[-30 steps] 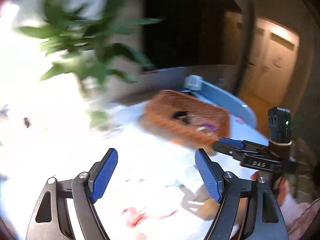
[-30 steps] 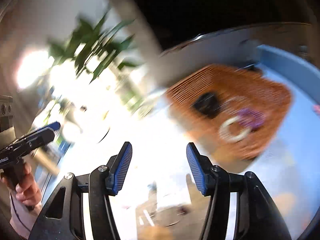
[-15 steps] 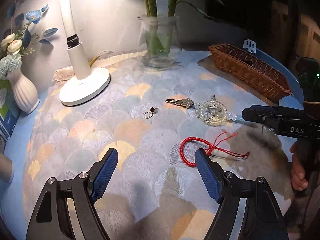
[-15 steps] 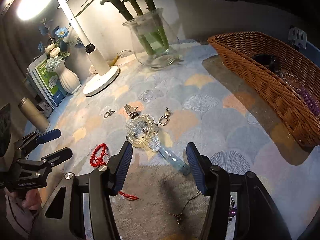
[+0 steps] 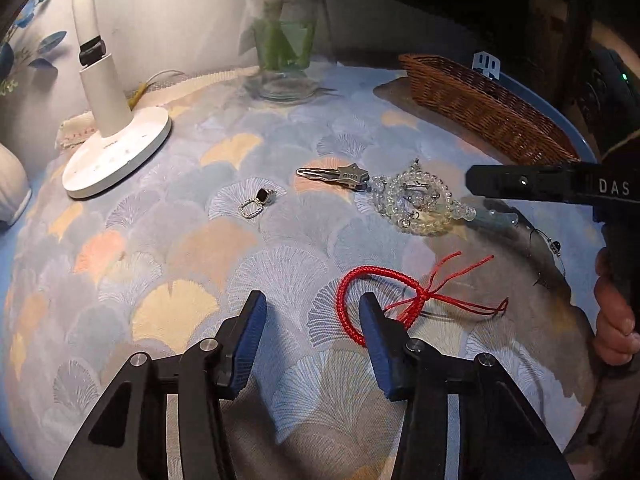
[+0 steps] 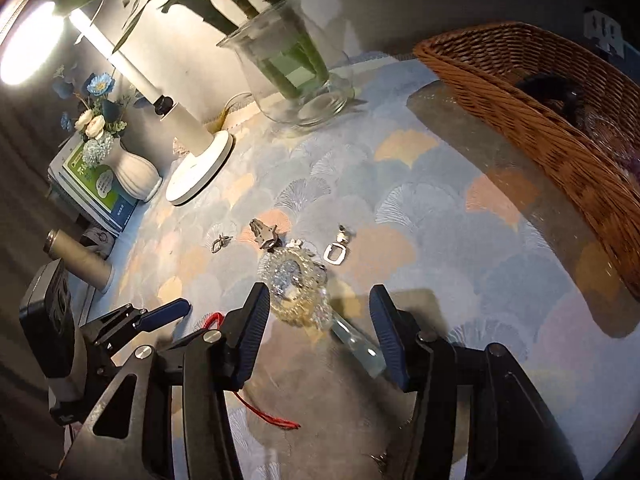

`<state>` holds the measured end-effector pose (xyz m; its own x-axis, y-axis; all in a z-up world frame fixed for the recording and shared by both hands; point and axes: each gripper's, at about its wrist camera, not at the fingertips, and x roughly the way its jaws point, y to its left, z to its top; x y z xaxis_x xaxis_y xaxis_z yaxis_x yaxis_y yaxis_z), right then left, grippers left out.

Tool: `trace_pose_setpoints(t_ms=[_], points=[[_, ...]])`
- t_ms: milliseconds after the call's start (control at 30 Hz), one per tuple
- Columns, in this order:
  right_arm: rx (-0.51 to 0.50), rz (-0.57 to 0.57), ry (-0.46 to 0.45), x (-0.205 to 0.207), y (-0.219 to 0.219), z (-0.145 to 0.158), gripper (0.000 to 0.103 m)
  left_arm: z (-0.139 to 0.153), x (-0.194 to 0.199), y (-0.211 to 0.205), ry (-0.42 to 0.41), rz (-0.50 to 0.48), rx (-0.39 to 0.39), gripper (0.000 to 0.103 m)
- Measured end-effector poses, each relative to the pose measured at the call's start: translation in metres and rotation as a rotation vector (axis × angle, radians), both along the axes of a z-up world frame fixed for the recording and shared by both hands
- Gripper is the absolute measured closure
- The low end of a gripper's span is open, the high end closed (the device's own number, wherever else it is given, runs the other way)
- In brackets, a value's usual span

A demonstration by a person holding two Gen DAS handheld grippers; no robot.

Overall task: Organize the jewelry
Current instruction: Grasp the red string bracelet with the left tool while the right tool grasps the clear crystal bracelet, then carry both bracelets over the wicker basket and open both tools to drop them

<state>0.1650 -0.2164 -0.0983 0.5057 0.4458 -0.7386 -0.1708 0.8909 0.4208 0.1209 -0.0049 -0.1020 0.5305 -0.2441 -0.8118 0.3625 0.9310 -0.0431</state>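
We are working toward the red cord bracelet (image 5: 374,300), lying on the patterned tablecloth (image 5: 168,248) toward the table's near right part, its loose tails trailing off to the right. The left gripper (image 5: 312,320) is hovering just at it with jaws that have just been closing to a middling gap; its right finger is sitting over the loop's near edge, nothing is being pinched, and the cord is not yet between the pads. To do this well, we are judging that the jaws should be straddling one strand of the braided loop near the knot, coming down close to the cloth before closing, so the thin cord is not slipping out and the cloth is not getting caught

The cord is looking slim, braided, limp, likely to dangle once lifted. Beyond it, the clear bead bracelet (image 6: 296,292) with its pale tassel is lying in front of the right gripper (image 6: 320,320), whose jaws have also just been narrowing, empty. Farther toward the right edge the wicker basket (image 6: 540,128) is waiting, already holding some pieces
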Motion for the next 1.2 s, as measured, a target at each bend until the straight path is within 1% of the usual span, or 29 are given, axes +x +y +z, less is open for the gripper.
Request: trace_pose_setpoints(t_ms=[33,67,100,133,167,200,267,300,367,400,433,467,500,533,567,600,700,833,967,1000,1100,1200], points=[[-0.033,0.009,-0.010,0.006,0.009,0.000,0.053,0.000,0.000,0.000,0.000,-0.001,0.002,0.055],[-0.061,0.009,-0.016,0.010,0.016,-0.002,0.056,0.000,0.001,-0.001,-0.003,-0.002,0.008,0.058],[-0.090,0.008,-0.018,0.015,0.022,-0.005,0.058,0.000,0.001,-0.002,-0.004,-0.007,0.008,0.066],[-0.103,0.004,-0.018,0.018,0.027,-0.009,0.060,0.000,0.000,-0.003,-0.008,-0.012,0.010,0.071],[-0.099,0.005,-0.017,0.019,0.029,-0.012,0.062,0.000,0.000,-0.005,-0.012,-0.014,0.018,0.072],[-0.100,0.009,-0.013,0.020,0.031,-0.016,0.065,0.000,0.000,-0.006,-0.015,-0.016,0.025,0.072],[-0.126,0.013,-0.033,0.020,0.035,-0.014,0.066,0.000,0.000,-0.006,-0.013,-0.021,0.024,0.072],[-0.126,0.020,-0.042,0.020,0.036,-0.012,0.066,0.001,0.002,-0.006,-0.004,-0.026,0.015,0.073],[-0.135,0.044,-0.024,0.021,0.041,-0.016,0.067,0.003,0.006,-0.007,0.037,-0.052,-0.025,0.071],[-0.148,0.046,-0.026,0.020,0.042,-0.016,0.067,0.004,0.007,-0.010,0.051,-0.071,-0.028,0.071],[-0.165,0.051,-0.037,0.019,0.045,-0.015,0.067,0.004,0.007,-0.015,0.051,-0.087,-0.011,0.071],[-0.172,0.058,-0.042,0.019,0.047,-0.015,0.070,0.003,0.006,-0.020,0.041,-0.095,0.015,0.071],[-0.185,0.059,-0.044,0.018,0.049,-0.016,0.077,0.002,0.005,-0.025,0.024,-0.099,0.042,0.074],[-0.190,0.059,-0.044,0.018,0.050,-0.016,0.082,0.002,0.004,-0.028,0.015,-0.106,0.053,0.078],[-0.183,0.065,-0.043,0.018,0.050,-0.016,0.087,0.002,0.003,-0.031,0.011,-0.115,0.049,0.096],[-0.172,0.070,-0.048,0.016,0.049,-0.015,0.089,0.003,0.002,-0.033,0.011,-0.119,0.040,0.099],[-0.131,0.069,-0.083,0.011,0.044,-0.008,0.090,0.002,0.000,-0.032,-0.009,-0.110,0.037,0.099],[-0.052,0.066,-0.144,0.002,0.033,0.004,0.090,0.007,-0.004,-0.022,-0.005,-0.085,-0.033,0.099],[0.005,0.057,-0.144,0.001,0.024,0.006,0.090,0.022,-0.013,-0.017,-0.042,-0.079,-0.074,0.100],[0.016,0.055,-0.144,0.001,0.023,0.006,0.090,0.026,-0.016,-0.017,-0.049,-0.077,-0.079,0.099],[0.048,0.053,-0.150,-0.002,0.018,0.007,0.090,0.039,-0.025,-0.021,-0.078,-0.077,-0.057,0.099],[0.094,0.030,-0.153,-0.005,0.007,0.009,0.090,0.055,-0.031,-0.022,-0.109,-0.066,-0.062,0.099]])
